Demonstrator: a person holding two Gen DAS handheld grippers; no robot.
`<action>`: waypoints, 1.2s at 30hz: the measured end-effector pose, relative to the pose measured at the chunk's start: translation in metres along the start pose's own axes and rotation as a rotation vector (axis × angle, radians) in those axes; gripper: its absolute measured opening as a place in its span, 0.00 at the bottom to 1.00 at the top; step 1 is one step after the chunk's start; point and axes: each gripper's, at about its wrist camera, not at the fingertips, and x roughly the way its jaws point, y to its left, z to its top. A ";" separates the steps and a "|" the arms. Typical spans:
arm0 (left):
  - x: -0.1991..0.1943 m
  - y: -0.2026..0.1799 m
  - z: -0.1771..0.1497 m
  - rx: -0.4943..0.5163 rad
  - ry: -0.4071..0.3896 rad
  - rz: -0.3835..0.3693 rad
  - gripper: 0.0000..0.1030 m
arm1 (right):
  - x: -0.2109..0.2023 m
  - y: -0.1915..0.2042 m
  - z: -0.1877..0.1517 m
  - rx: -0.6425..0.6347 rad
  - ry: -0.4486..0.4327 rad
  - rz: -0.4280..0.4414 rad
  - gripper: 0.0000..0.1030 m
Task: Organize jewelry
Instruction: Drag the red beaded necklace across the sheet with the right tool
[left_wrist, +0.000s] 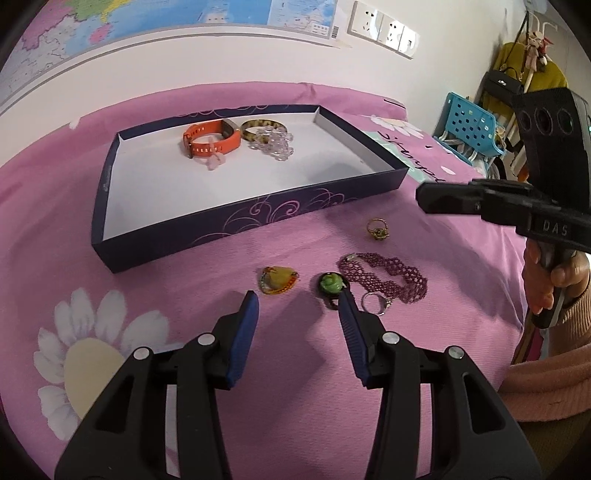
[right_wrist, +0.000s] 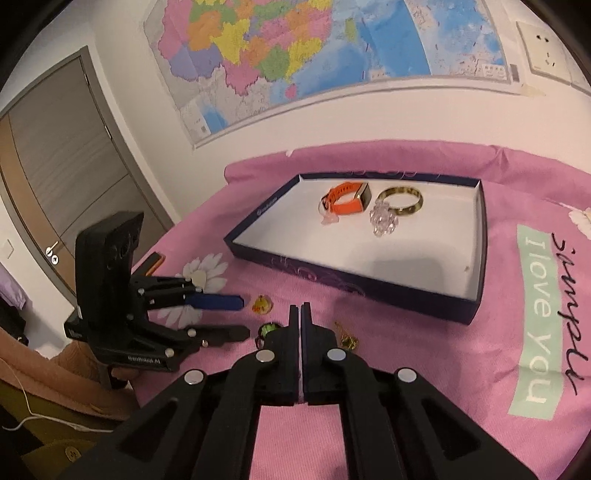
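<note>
purple bracelet lying roughly left-right, flat

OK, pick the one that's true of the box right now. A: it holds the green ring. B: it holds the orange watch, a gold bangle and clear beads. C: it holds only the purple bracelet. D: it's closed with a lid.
B: the open box holds the orange watch, gold bangle and clear beads; everything else lies outside on the pink cloth.

Even, fairly bright indoor light, soft shadows on the pink bedspread; heavy fisheye bending, dark vignetted corners, slightly soft detail.
</note>
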 end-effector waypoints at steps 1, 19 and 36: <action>0.000 0.000 0.000 0.000 0.000 0.002 0.43 | 0.003 0.001 -0.002 -0.008 0.016 -0.005 0.05; 0.004 -0.014 0.000 0.040 0.004 -0.028 0.47 | 0.038 0.004 -0.026 -0.089 0.163 -0.136 0.02; 0.019 -0.022 0.010 0.057 0.024 -0.036 0.43 | 0.014 0.004 -0.012 -0.041 0.057 -0.069 0.01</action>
